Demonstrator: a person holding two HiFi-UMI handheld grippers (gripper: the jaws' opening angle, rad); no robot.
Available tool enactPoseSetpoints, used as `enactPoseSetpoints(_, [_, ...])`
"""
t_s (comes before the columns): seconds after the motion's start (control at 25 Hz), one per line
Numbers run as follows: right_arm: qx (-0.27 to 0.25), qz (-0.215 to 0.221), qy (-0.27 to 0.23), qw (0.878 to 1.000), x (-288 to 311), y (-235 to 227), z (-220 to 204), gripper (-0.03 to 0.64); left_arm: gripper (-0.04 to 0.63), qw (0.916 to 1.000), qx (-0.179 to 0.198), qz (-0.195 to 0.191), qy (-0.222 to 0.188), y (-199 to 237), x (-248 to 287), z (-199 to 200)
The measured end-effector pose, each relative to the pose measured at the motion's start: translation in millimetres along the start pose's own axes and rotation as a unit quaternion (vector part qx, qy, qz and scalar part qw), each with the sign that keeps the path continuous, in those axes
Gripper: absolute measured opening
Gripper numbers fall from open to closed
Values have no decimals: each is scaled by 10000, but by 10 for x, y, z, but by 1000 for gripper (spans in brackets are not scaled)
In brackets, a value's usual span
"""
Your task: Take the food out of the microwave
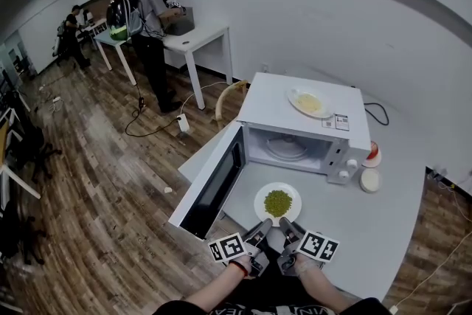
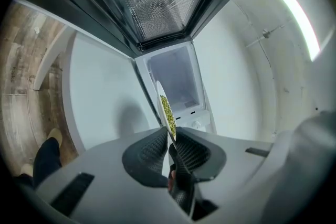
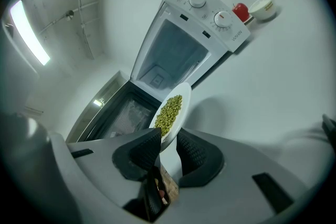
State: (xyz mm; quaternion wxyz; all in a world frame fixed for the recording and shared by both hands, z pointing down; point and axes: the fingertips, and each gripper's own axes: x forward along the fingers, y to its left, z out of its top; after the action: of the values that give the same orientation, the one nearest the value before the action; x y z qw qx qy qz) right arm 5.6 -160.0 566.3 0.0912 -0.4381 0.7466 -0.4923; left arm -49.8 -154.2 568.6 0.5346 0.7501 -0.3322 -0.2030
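Two grippers were closed on one round white plate of green peas (image 1: 278, 203). Your left gripper (image 2: 170, 132) pinched the near rim, with its jaws almost together on the thin edge. Your right gripper (image 3: 168, 137) clamped the same rim just beside it. The plate was outside the oven, over the grey table (image 1: 369, 232) and just in front of the white microwave (image 1: 310, 125). Whether it touched the table was not clear. The microwave's dark-windowed door (image 1: 214, 184) stood wide open to your left. On top of the microwave lay a second white plate with pale yellow food (image 1: 308, 102). A small white bowl (image 1: 370, 179) sat near the microwave's right side.
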Motion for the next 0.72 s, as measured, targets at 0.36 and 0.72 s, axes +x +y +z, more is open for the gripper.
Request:
enactPoseSetpoints(0.36, [67, -2, 18, 10000, -12, -28, -37, 101, 48, 10000, -35, 45, -19, 30, -23, -33])
enactPoseSetpoints(0.72, [147, -45, 33, 9999, -18, -86, -72, 101, 49, 9999, -83, 95, 38, 83, -22, -82])
